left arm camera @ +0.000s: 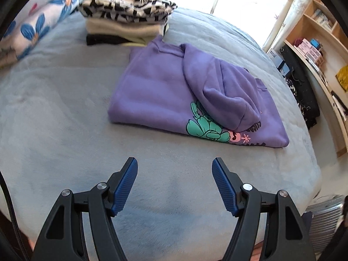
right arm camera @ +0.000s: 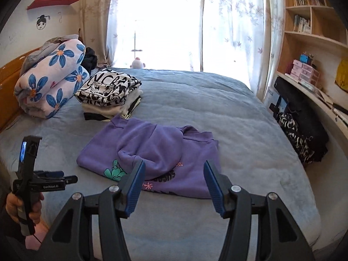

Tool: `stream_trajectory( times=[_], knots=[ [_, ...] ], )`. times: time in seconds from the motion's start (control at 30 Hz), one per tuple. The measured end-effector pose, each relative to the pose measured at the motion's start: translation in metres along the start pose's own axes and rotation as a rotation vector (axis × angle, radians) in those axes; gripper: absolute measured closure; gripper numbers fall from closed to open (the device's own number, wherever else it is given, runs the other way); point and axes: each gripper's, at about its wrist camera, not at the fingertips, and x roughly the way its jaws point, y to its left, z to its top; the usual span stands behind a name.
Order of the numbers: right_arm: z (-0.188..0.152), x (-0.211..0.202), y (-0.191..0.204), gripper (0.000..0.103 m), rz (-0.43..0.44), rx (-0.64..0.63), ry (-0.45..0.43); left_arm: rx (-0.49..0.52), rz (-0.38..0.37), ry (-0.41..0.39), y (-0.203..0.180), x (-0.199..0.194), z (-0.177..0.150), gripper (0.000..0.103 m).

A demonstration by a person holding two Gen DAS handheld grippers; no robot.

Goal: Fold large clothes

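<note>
Both grippers stood with their jaws apart and nothing between the blue pads. From its own camera the left gripper [left arm camera: 175, 163] hung over bare bedspread, short of the purple hoodie [left arm camera: 165, 91]. Seen from the right wrist, it sat low at the left edge [right arm camera: 71, 179], its body side-on and its fingertips hard to separate, gripped by a hand [right arm camera: 16, 206] that the frame cut off at the wrist. The right gripper [right arm camera: 174, 165] hovered above the near edge of the hoodie, its pads clear of the cloth.

That hoodie lay folded into a rough rectangle in the middle of the grey-blue bed [left arm camera: 54, 130], the hood turned down over the chest. The hood covered much of a green and pink print [left arm camera: 206, 128], and the dark lettering beside it was too broken up to read.

Behind the hoodie, just beside its far corner, rose a stack of folded clothes [right arm camera: 108, 95] topped by a black-and-white patterned piece; the lower layers showed only as edges. A rolled quilt with blue flowers [right arm camera: 50, 80] sat at the headboard, with dark fabric tucked partly behind it. The window [right arm camera: 156, 21] was blown out to white. Shelves [right arm camera: 308, 28] at the right were cropped by the lens rim.
</note>
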Motion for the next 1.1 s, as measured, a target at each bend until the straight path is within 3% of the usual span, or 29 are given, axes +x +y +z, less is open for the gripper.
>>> stream_trajectory(
  times=[0.13,0.23,0.3,0.4,0.47,0.6,0.83,1.0,1.1],
  knots=[
    [-0.010,0.039,0.015,0.047,-0.014,0.021,0.003,-0.075,-0.071,0.041,0.016,0.028,0.004,0.034],
    [-0.016,0.072,0.023,0.047,0.025,0.082,0.014,-0.125,-0.100,0.050,0.027,0.045,0.009,0.034],
    [-0.018,0.094,0.027,0.048,0.068,0.132,0.026,-0.149,-0.101,0.051,0.033,0.056,0.013,0.034],
    [-0.020,0.118,0.037,0.049,0.059,0.143,0.025,-0.173,-0.099,0.057,0.039,0.074,0.020,0.034],
    [-0.019,0.131,0.042,0.055,0.070,0.140,0.034,-0.193,-0.118,0.058,0.042,0.086,0.025,0.034],
    [-0.016,0.154,0.044,0.055,0.110,0.166,0.071,-0.232,-0.153,0.057,0.047,0.112,0.035,0.034],
    [-0.016,0.178,0.044,0.055,0.119,0.172,0.101,-0.291,-0.213,-0.003,0.051,0.143,0.055,0.030],
    [-0.015,0.192,0.045,0.055,0.129,0.171,0.117,-0.267,-0.190,-0.049,0.044,0.157,0.075,0.030],
    [-0.011,0.202,0.048,0.066,0.130,0.158,0.127,-0.251,-0.157,-0.111,0.039,0.156,0.087,0.033]
  ],
)
